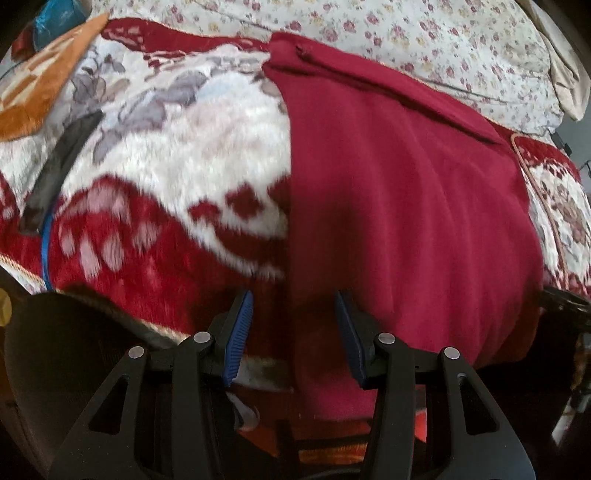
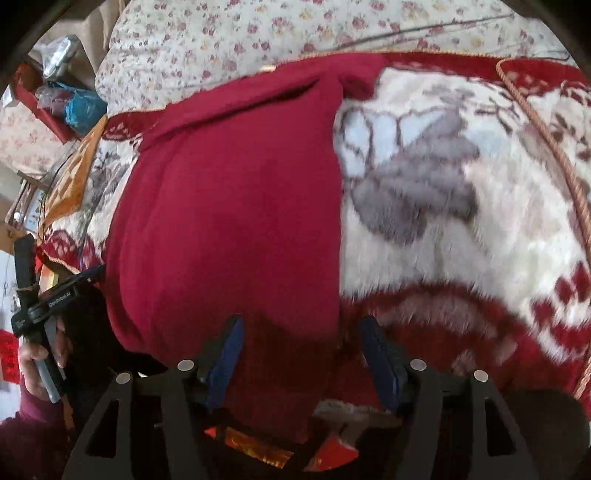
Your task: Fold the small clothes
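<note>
A dark red garment (image 1: 399,206) lies spread flat on a plush red, white and grey blanket (image 1: 177,155). It also shows in the right wrist view (image 2: 229,206), with a folded band along its far edge. My left gripper (image 1: 293,295) is open, its blue pads astride the garment's near left edge. My right gripper (image 2: 301,321) is open, astride the garment's near right edge. Neither holds cloth. The left gripper's body and the hand holding it show in the right wrist view (image 2: 40,306).
A floral white quilt (image 1: 406,33) lies beyond the blanket. An orange patterned cloth (image 1: 40,85) lies at the far left. A blue bag and clutter (image 2: 77,103) sit off the bed's left side. A dark strap (image 1: 55,173) lies on the blanket.
</note>
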`<state>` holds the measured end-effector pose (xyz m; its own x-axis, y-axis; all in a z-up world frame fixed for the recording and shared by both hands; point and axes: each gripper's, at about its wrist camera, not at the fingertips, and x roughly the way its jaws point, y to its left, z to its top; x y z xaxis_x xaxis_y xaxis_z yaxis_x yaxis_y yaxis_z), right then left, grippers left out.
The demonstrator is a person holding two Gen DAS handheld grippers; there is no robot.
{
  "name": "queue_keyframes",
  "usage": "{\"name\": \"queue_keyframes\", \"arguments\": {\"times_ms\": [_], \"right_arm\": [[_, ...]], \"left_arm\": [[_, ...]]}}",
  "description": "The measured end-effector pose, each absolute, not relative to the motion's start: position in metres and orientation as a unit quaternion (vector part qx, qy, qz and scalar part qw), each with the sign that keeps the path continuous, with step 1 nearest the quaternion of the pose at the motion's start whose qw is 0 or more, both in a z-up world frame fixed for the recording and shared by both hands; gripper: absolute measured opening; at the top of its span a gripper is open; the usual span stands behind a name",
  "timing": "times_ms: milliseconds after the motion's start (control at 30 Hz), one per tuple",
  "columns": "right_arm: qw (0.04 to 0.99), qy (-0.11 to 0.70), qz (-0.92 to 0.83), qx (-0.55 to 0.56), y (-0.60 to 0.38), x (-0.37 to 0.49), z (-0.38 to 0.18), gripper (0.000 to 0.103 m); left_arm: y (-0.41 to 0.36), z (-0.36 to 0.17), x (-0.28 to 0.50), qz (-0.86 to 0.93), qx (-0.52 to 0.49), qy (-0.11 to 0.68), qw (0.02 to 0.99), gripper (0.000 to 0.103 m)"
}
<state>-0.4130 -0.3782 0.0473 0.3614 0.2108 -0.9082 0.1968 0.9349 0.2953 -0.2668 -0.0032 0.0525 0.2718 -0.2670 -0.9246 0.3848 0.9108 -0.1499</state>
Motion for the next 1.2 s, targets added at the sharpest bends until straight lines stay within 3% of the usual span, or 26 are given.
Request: {"name": "queue_keyframes", "arguments": {"times_ms": [133,667,1100,1167,1200], "right_arm": [[0.797,0.58,0.017,0.167,-0.371,-0.417,0.039,0.067],[0.777,0.592,0.069,0.203,-0.355,-0.412,0.032,0.07],[0.771,0.6,0.092,0.191,-0.348,-0.409,0.024,0.07],[0.777,0.602,0.09,0.158,-0.339,-0.41,0.027,0.061],[0.781,0.604,0.088,0.132,-0.335,-0.41,0.029,0.056]], "left_arm": [[-0.004,0.049,-0.28,-0.213,0.054,0.567,0.794,0.063],[-0.001,0.029,-0.29,-0.226,0.025,0.616,0.754,0.063],[-0.015,0.028,-0.297,-0.224,0.06,0.604,0.763,0.063],[-0.014,0.028,-0.298,-0.224,0.063,0.601,0.765,0.054],[-0.014,0.029,-0.299,-0.226,0.067,0.599,0.765,0.042]]}}
